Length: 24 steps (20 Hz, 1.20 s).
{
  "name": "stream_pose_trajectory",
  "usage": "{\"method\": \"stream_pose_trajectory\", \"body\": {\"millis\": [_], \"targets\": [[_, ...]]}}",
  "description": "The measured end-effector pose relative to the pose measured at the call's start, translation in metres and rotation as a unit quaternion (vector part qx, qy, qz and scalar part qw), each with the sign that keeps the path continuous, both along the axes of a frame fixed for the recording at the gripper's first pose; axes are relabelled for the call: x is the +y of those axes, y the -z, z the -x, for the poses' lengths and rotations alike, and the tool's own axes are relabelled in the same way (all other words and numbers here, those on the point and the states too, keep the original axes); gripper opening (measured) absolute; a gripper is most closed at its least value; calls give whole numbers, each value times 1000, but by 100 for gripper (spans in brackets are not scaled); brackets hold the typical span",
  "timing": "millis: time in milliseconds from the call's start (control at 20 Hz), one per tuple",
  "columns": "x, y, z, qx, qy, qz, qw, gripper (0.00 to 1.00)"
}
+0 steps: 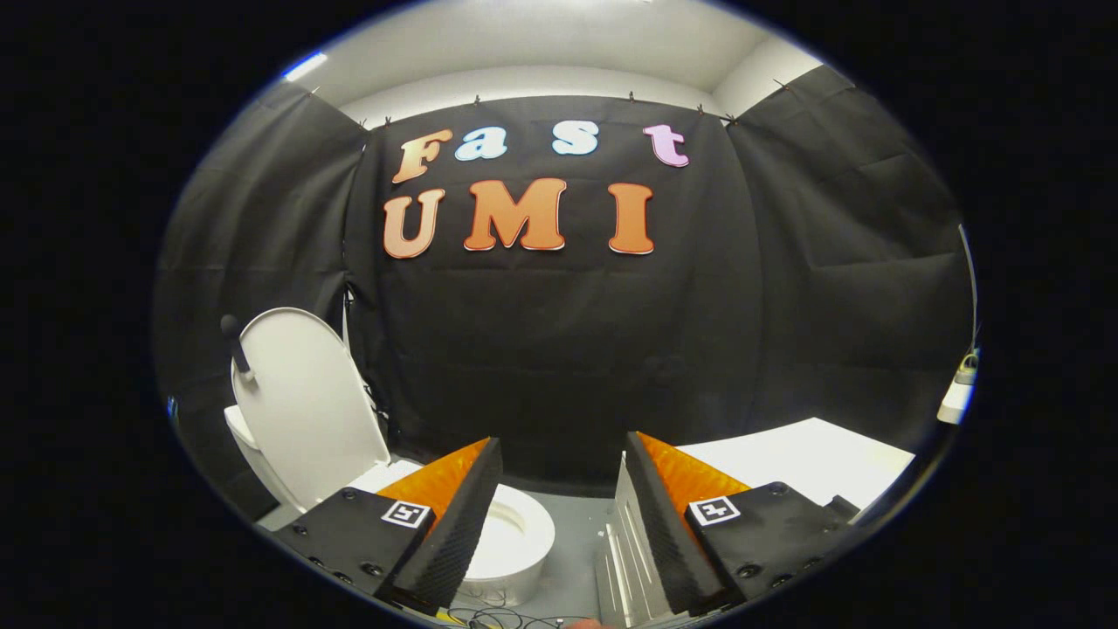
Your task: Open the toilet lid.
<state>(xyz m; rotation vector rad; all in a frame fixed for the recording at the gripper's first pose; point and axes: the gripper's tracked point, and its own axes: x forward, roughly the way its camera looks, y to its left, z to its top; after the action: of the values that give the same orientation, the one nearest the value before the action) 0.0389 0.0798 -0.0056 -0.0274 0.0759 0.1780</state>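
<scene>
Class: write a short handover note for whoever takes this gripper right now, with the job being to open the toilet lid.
Gripper: fingers apart, holding nothing, not touching the toilet.
Toilet lid: already raised, standing upright behind the seat, off to the side of one finger.
Toilet seat: down on the bowl, partly hidden behind that finger.
White table: beyond the other finger.
Done: lid is open.
Left: nothing visible; just keep the gripper away from the lid.
</scene>
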Motion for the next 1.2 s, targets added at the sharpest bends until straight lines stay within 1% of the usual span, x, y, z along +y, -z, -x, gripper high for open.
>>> {"method": "stream_pose_trajectory", "body": {"millis": [200,350,550,900,1200], "targets": [[-19,13,5,-3,24,-12,1000,92],[-27,21,13,-3,34,-23,999,92],[-38,22,7,-1,53,-31,998,92],[-44,12,10,-24,71,-20,997,92],[-48,13,10,-19,78,-30,996,92]]}}
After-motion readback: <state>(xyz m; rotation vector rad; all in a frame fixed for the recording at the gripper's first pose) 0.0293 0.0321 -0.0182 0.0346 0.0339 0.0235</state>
